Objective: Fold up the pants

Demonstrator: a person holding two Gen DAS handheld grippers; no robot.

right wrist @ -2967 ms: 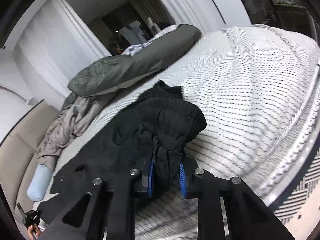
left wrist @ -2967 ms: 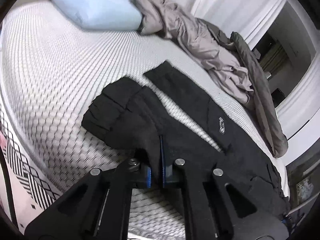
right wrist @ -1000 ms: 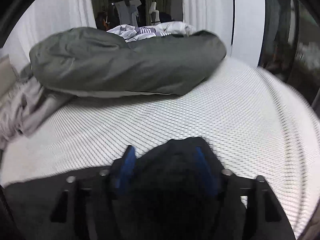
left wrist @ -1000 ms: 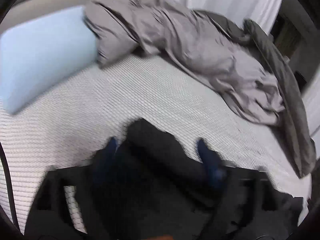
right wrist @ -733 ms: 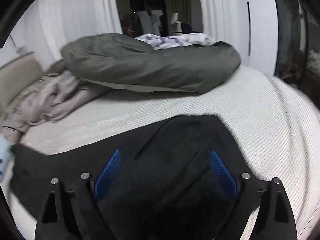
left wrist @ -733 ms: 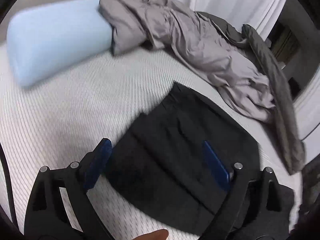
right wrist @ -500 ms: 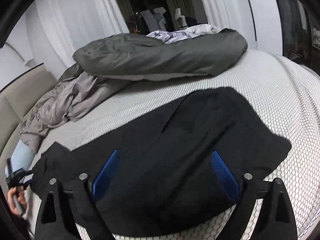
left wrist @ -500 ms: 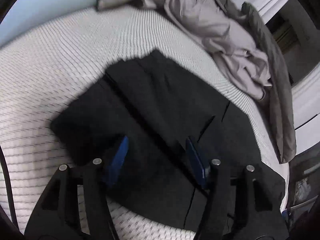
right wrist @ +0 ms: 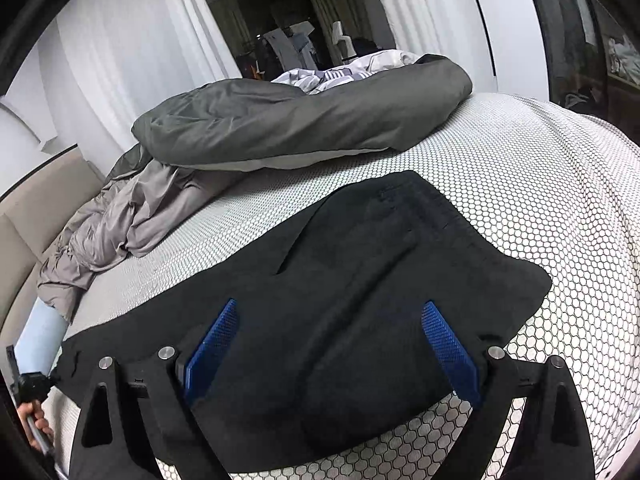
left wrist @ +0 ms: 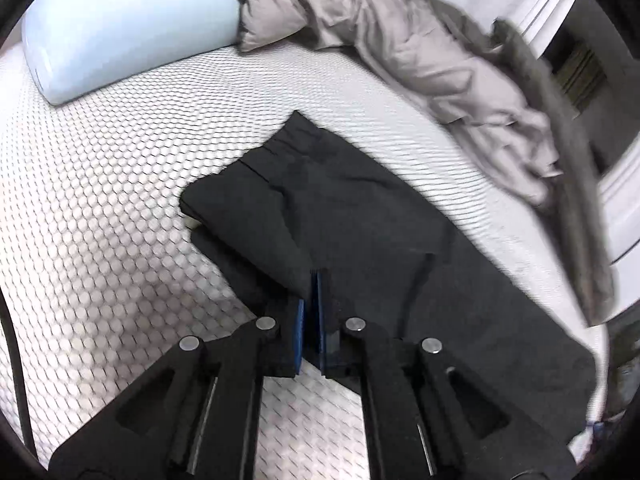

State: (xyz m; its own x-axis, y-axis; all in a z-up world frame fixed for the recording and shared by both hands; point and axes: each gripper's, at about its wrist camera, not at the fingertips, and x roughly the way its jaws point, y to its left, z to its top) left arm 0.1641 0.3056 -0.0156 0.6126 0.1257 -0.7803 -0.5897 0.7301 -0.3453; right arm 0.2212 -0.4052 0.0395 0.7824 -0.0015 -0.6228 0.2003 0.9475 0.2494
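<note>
Nearest in our left wrist view, the left gripper [left wrist: 311, 312] pinches a raised fold of the black pants [left wrist: 360, 216], pads pressed together on cloth. Only our right wrist view shows the right gripper [right wrist: 330, 354], jaws spread over the flat, matte pants [right wrist: 360, 280]. Beyond lie the honeycomb-textured mattress [left wrist: 100, 200], light-blue pillow [left wrist: 120, 20] and rumpled grey duvet [right wrist: 300, 120].

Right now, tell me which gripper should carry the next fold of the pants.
Left. The left gripper is shut on the pants at the cuff-end edge, lifting a flap. The right gripper hangs open over the flat waist end, gripping nothing.
</note>
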